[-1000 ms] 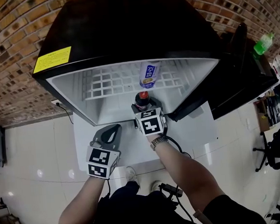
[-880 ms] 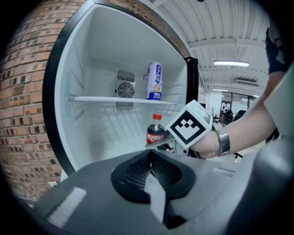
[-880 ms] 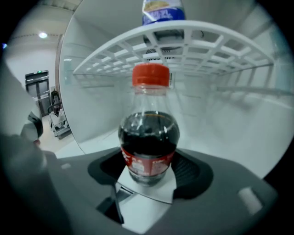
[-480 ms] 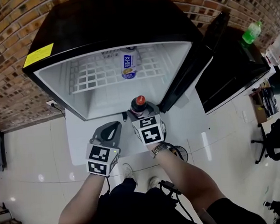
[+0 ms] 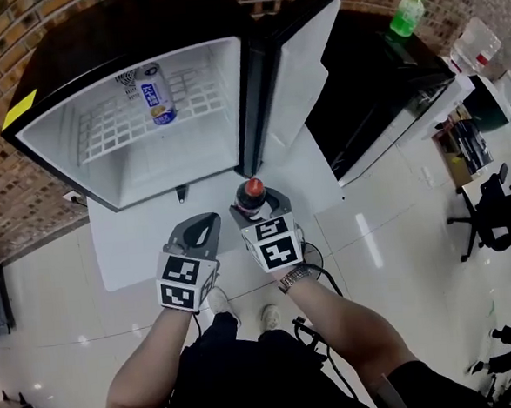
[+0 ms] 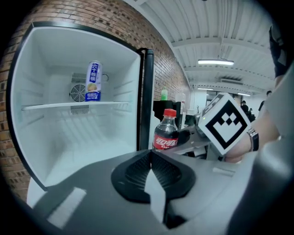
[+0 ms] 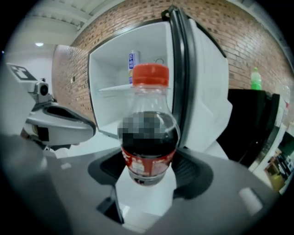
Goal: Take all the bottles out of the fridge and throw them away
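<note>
My right gripper is shut on a dark cola bottle with a red cap, held upright outside the fridge, in front of the open door's edge. In the right gripper view the cola bottle stands between the jaws of the right gripper. My left gripper is just left of it, shut and holding nothing; its jaws meet in the left gripper view. One bottle with a blue and white label stands on the wire shelf inside the fridge, also visible as the labelled bottle.
The fridge door stands open to the right of the fridge. A black cabinet beyond the door carries a green bottle. Brick wall behind; pale tiled floor below. An office chair is at the far right.
My right gripper has carried the cola bottle back out of the fridge and rightward, level with the door's edge. The left gripper stays beside it, still shut.
</note>
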